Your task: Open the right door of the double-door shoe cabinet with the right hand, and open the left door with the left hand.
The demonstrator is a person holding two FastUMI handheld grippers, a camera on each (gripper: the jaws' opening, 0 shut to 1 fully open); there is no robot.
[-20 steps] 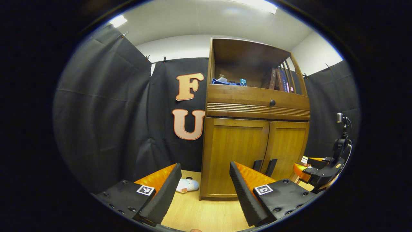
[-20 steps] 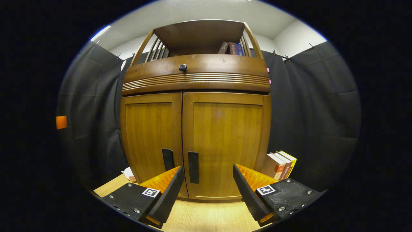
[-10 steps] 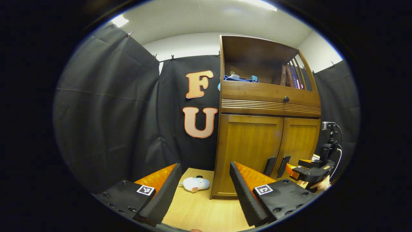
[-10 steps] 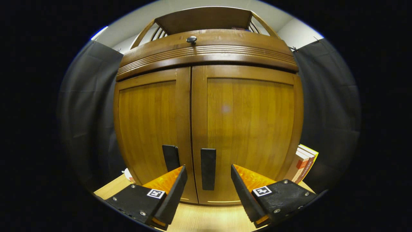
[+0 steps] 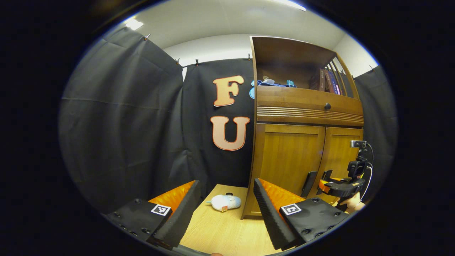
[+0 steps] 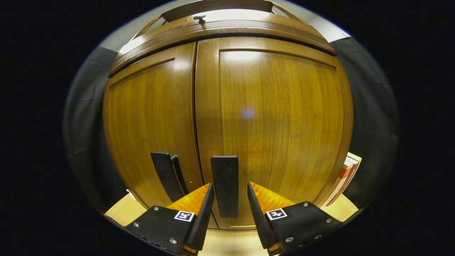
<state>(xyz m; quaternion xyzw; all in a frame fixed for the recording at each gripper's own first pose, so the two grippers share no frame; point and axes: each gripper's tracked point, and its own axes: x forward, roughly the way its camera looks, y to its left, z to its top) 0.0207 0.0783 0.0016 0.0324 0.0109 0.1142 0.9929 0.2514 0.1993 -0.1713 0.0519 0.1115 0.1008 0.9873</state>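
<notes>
right hand-held gripper [image 6: 230, 208] sat partly open at lower centre, fingers flanking the right door handle [image 6: 224, 185] without touching; left hand-held gripper [image 5: 224, 209] wide open, empty; two doors, two handles.

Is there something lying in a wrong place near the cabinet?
Yes. A small white plush toy lies alone on the wooden floor beside the cabinet's left side. Both doors look closed and undamaged.
</notes>
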